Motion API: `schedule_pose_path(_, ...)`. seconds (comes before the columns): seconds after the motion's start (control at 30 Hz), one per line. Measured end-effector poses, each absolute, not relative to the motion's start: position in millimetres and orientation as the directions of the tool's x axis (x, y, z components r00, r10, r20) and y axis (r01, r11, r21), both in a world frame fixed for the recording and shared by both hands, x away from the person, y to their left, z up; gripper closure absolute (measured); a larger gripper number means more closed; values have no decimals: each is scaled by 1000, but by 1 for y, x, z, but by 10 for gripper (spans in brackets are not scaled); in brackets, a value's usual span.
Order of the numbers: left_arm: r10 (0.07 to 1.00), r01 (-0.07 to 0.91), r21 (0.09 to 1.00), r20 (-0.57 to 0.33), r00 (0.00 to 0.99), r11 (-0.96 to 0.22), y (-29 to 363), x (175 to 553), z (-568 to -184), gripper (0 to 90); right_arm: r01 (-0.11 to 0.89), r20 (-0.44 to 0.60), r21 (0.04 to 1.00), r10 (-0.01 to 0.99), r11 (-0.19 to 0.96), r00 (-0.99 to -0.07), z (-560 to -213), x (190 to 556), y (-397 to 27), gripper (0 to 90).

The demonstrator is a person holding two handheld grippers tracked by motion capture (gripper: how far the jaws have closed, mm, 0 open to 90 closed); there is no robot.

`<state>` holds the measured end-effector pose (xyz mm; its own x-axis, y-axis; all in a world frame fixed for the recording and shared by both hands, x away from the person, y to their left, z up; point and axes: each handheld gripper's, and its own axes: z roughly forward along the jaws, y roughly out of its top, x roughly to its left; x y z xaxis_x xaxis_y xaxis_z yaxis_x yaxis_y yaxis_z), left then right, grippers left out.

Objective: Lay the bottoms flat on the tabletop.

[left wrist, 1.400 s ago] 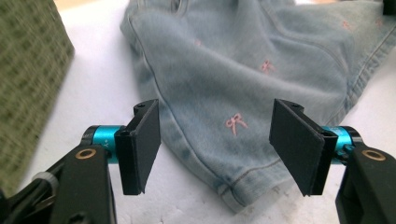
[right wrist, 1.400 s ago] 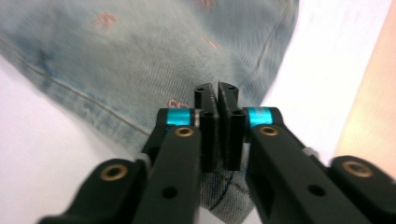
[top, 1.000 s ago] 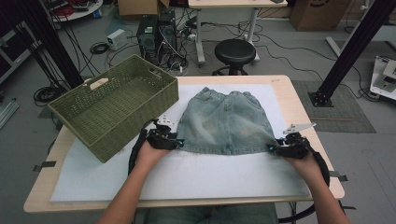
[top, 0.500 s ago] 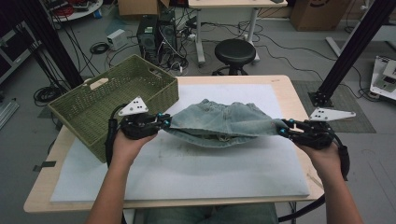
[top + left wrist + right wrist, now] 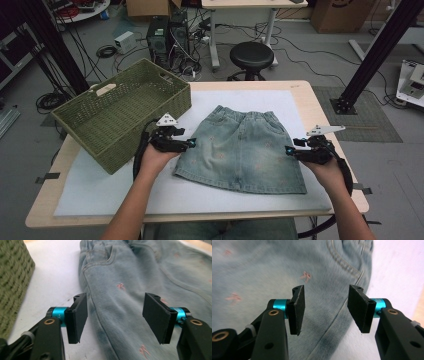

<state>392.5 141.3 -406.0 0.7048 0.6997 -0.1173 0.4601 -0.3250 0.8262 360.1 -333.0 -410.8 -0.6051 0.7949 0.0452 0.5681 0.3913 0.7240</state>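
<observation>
Denim skirt (image 5: pixel 243 147): faded lt blue w/ small pink bows. Basket (image 5: pixel 120 110): olive-green weave. Worktop (image 5: pixel 320 115): tan wood, white mat.

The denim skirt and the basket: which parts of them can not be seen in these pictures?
- Denim skirt: its underside, pressed to the white mat in the high view; its hem, cut off by the frame edges in both gripper views.
- Green basket: near inner wall hidden by its own rim; blurred in the left gripper view.

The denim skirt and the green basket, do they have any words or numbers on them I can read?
None: no words or numbers can be read.
denim skirt: small pink embroidered bows, no letters.
green wicker basket: plain weave, no label.
cardboard boxes at the back: any print is too blurred to read.
</observation>
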Motion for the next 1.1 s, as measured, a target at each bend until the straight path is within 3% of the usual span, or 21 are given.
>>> schedule_pose_path(0.17,733,466,845,-139,666,-262,129,413,-413,308,571,42,734,814,369,-580,-407,376,-328,438)
schedule_pose_path(0.37,726,485,829,-150,671,-277,102,445,-421,286,587,41,729,834,352,-550,-409,407,-325,439)
schedule_pose_path(0.63,762,519,804,-134,634,-290,84,483,-441,292,621,20,691,849,370,-528,-421,470,-316,518)
schedule_pose_path(0.7,751,530,789,-139,645,-309,81,487,-448,341,623,9,676,841,393,-540,-424,475,-311,582)
schedule_pose_path(0.77,733,515,786,-119,670,-343,77,486,-450,506,625,-8,656,831,424,-556,-430,477,-306,676)
schedule_pose_path(0.9,719,513,791,-138,681,-334,78,482,-445,739,632,-9,645,831,430,-556,-432,476,-307,810)
schedule_pose_path(0.97,719,508,795,-135,681,-331,84,479,-439,785,627,-14,657,839,419,-544,-428,476,-310,845)
schedule_pose_path(1.1,738,476,836,-135,661,-273,96,464,-428,794,600,-23,694,845,398,-534,-418,479,-319,862)
